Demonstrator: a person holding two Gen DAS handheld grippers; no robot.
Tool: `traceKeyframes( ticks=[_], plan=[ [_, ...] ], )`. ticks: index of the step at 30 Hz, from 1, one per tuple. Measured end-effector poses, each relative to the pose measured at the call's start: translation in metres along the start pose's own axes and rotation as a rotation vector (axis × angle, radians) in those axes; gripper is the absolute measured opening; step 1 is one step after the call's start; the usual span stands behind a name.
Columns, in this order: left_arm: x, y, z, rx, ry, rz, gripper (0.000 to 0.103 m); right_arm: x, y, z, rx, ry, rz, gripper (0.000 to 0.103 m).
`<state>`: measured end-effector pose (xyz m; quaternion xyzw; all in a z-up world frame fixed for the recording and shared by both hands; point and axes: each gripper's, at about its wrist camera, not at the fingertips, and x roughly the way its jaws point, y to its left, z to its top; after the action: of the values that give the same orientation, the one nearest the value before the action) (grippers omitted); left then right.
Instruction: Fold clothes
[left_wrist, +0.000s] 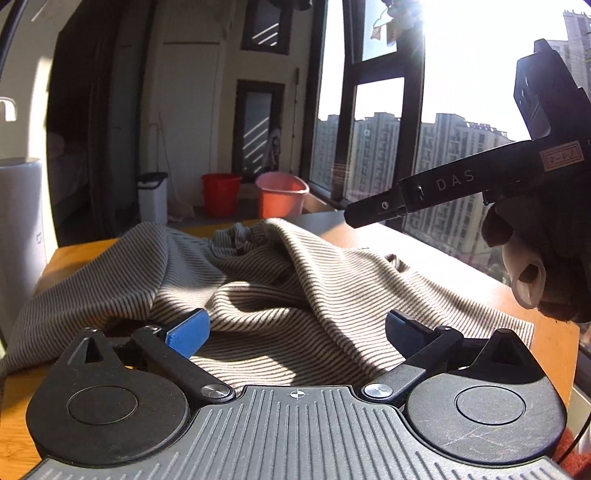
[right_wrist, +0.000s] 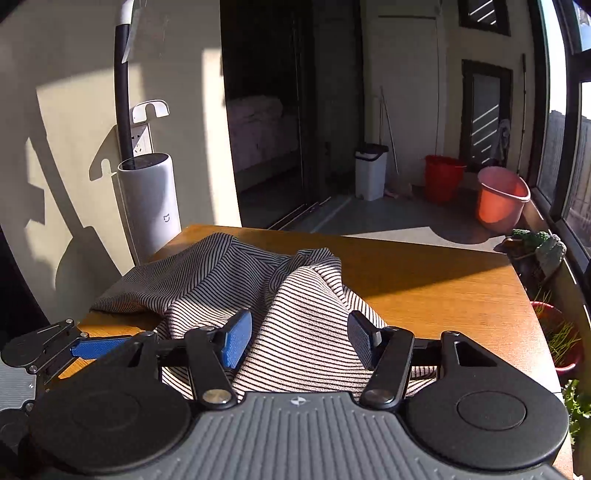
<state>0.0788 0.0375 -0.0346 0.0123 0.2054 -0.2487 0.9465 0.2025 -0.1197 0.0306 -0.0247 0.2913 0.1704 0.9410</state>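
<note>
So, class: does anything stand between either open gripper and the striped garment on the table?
Nothing visible does. The left gripper and the right gripper both sit open at the near edge of the striped garment, with only cloth between their fingers. It lies crumpled on the wooden table.

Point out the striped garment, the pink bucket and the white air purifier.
striped garment (right_wrist: 295, 314): right wrist view, sunlit raised fold.
pink bucket (right_wrist: 498, 206): right wrist view, outer wall.
white air purifier (right_wrist: 151, 206): right wrist view, cylinder body.

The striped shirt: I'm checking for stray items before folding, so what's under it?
The shirt lies crumpled on the wooden table, whose bare top shows around it. Raised folds hide whatever may lie beneath the middle.
</note>
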Motion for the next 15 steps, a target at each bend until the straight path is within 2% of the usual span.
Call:
traceKeyframes(
  ticks=[2,3,4,5,6,7,9,11,14,15],
  plan=[
    [-0.003,0.003,-0.002,-0.029,-0.003,-0.012,0.103,0.030,0.011,-0.002,-0.057,0.060,-0.028,0.067],
    [-0.003,0.006,-0.002,-0.050,-0.004,-0.012,0.103,0.046,0.017,-0.003,-0.085,0.090,-0.042,0.066],
    [-0.002,0.009,-0.002,-0.070,-0.004,-0.013,0.103,0.058,0.021,-0.005,-0.115,0.119,-0.057,0.060],
    [-0.002,0.012,-0.002,-0.091,-0.004,-0.014,0.103,0.063,0.019,-0.008,-0.150,0.141,-0.067,0.030],
    [-0.001,0.015,-0.003,-0.111,-0.004,-0.015,0.103,0.063,0.014,-0.010,-0.188,0.157,-0.069,0.020],
    [-0.001,0.018,-0.003,-0.132,-0.004,-0.016,0.103,0.061,0.010,-0.010,-0.233,0.160,-0.083,0.017],
    [0.000,0.024,-0.003,-0.173,-0.004,-0.017,0.103,0.045,-0.001,-0.003,-0.354,0.108,-0.173,0.009],
    [0.001,0.029,-0.004,-0.205,0.000,-0.012,0.103,0.032,-0.020,0.013,-0.429,0.036,-0.325,0.005],
    [0.004,0.033,-0.002,-0.225,0.005,-0.001,0.103,0.024,-0.065,0.042,-0.377,-0.022,-0.469,0.005],
    [0.005,0.034,-0.002,-0.230,0.007,0.004,0.103,0.027,-0.076,0.045,-0.363,-0.025,-0.495,0.000]
  ],
)
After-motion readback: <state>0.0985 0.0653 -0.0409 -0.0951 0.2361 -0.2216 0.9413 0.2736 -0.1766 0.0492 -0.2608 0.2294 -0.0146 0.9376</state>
